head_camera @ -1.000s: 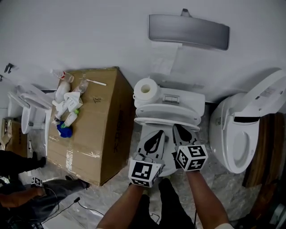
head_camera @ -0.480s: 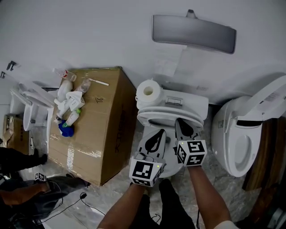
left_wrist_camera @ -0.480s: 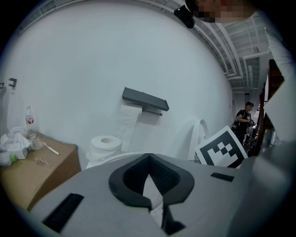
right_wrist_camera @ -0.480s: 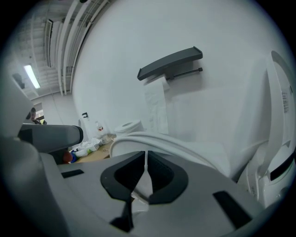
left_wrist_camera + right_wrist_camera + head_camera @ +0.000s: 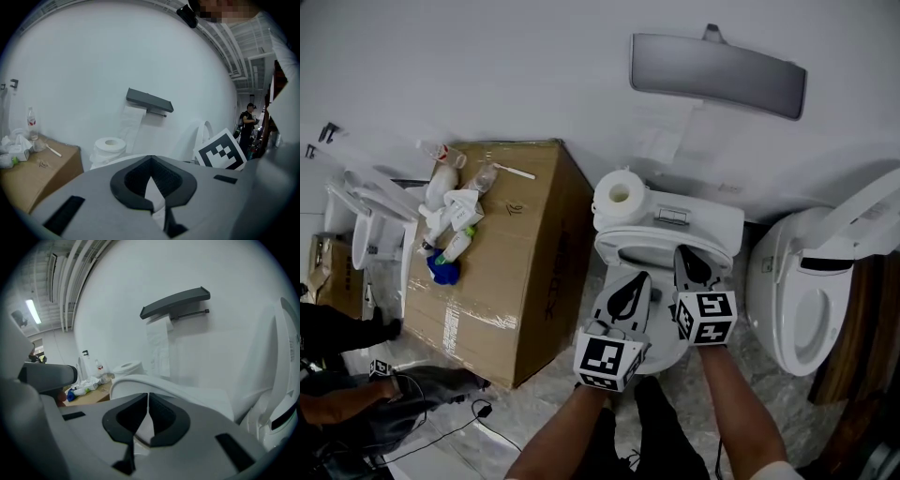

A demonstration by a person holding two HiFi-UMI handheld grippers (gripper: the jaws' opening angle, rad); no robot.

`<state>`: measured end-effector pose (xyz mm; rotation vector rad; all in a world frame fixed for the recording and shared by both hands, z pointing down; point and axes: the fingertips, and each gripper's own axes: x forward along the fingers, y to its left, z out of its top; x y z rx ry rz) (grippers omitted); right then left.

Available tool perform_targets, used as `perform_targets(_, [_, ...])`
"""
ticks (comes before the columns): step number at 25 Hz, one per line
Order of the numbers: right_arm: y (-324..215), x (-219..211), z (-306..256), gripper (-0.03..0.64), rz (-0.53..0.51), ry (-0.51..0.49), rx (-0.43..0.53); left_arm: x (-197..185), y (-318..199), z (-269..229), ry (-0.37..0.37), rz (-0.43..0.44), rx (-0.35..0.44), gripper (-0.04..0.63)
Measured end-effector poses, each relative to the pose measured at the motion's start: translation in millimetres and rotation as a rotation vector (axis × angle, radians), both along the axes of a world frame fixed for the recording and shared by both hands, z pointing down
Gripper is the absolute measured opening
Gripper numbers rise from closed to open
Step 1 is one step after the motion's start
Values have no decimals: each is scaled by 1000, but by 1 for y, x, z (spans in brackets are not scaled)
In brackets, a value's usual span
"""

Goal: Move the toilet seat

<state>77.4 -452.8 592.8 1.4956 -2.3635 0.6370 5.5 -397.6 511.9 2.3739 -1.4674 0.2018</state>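
The seat (image 5: 617,249) lies flat, just under both grippers. The left gripper (image 5: 150,160) is closed and empty. The right gripper (image 5: 148,395) has just been closing to a slit, with nothing between its jaws. Bottles (image 5: 450,211) lie on top of the closed box (image 5: 525,262), and a roll (image 5: 620,194) stands on the cistern (image 5: 712,217).

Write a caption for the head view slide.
Hand-held left claw and right claw at a white plastic toilet seat, right jaws just closed further, nothing between them; brown cardboard box alongside.
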Motion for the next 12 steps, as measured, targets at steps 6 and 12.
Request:
perform_targets(6, [5,-5,-5,25,-12,12,6,-5,6,-1,7,6,2,9])
perform_targets(12, [25,-12,-26,25,-13,9,41,-6,18,-9,7,25,18,8])
